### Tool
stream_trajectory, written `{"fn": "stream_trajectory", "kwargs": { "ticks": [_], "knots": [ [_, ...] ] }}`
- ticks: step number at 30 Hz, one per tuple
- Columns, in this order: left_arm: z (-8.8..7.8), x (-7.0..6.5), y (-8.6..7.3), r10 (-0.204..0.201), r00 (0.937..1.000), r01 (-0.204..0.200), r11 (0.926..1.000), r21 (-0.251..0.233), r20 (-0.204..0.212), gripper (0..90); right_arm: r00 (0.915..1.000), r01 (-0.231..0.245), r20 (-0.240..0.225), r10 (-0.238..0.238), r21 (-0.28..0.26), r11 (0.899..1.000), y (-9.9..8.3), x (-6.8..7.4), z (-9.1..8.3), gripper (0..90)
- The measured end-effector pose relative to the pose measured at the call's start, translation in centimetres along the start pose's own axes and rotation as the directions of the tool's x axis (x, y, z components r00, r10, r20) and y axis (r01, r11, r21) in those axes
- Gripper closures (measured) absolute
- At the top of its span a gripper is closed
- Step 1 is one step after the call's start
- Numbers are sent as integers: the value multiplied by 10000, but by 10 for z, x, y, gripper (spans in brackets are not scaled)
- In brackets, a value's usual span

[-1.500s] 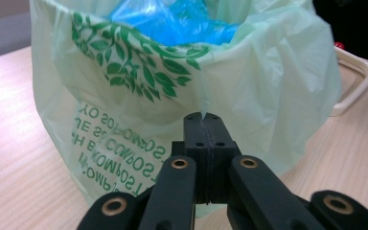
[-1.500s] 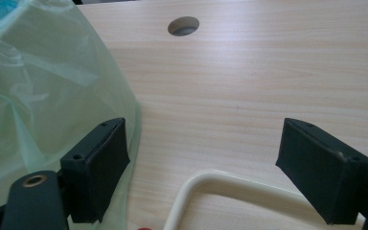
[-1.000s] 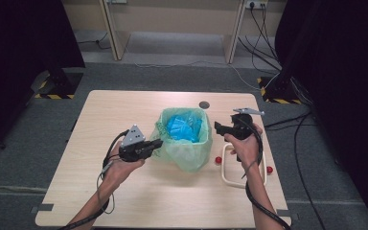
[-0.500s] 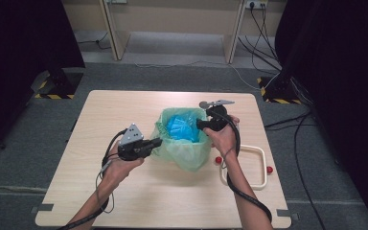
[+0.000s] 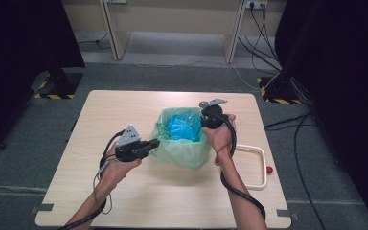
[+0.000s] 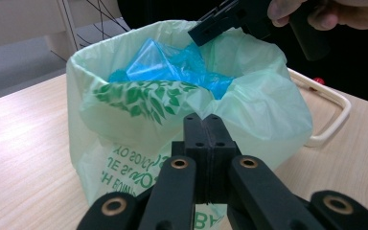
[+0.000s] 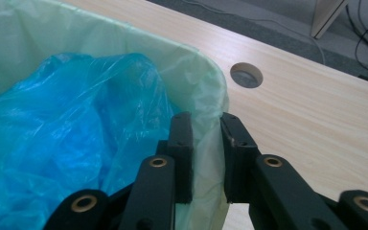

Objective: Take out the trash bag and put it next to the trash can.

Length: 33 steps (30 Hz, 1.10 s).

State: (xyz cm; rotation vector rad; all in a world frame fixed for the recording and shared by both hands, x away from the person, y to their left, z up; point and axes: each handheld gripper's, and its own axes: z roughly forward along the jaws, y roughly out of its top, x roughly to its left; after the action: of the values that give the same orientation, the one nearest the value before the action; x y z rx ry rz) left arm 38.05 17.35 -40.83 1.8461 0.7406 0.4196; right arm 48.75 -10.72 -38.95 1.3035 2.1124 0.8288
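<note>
Since a second ago, the right gripper (image 5: 206, 116) has travelled from beside the table's right edge to the far right rim of the pale green plastic bin liner (image 5: 184, 151), and its jaws have just been closing with that rim between them. In the right gripper view the green film stands in the narrow gap between the two black jaws, which look close to pinching it, though whether the pads press yet I cannot tell for sure. The liner stands upright at the middle of the light wooden table (image 5: 124, 196), its mouth open upward, with a crumpled blue plastic bag (image 5: 182, 127) stuffed inside. The left gripper (image 5: 149, 144) sits at the liner's near left side, jaws clenched on a fold of the green film there. So the liner lies between the two grippers, left one low on the wall, right one up at the rim. A cream plastic loop-shaped frame (image 5: 263, 165) lies flat to the right, apart from the liner, with a small red cap (image 5: 269, 169) just beside it.
</note>
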Motion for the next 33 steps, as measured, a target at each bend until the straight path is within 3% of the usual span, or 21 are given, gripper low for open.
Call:
{"fn": "stream_trajectory", "kwargs": {
  "ticks": [11,16,26,33],
  "knots": [
    [-1,1,1,-9,10000,9,10000,-77,-27,899,9997,-58,236,64,-239,9997,2,0,-3,782],
    [-4,2,6,-5,10000,3,9998,-221,-75,899,9987,329,410,-311,-430,9985,7,1,-8,831],
    [-7,2,12,-8,10000,4,9990,-438,-97,899,9975,686,238,-671,-645,9956,13,1,-15,897],
    [-9,2,15,-78,10000,74,9982,-589,-56,899,9981,608,145,-597,-1013,9930,19,0,-23,900]
  ]
}}
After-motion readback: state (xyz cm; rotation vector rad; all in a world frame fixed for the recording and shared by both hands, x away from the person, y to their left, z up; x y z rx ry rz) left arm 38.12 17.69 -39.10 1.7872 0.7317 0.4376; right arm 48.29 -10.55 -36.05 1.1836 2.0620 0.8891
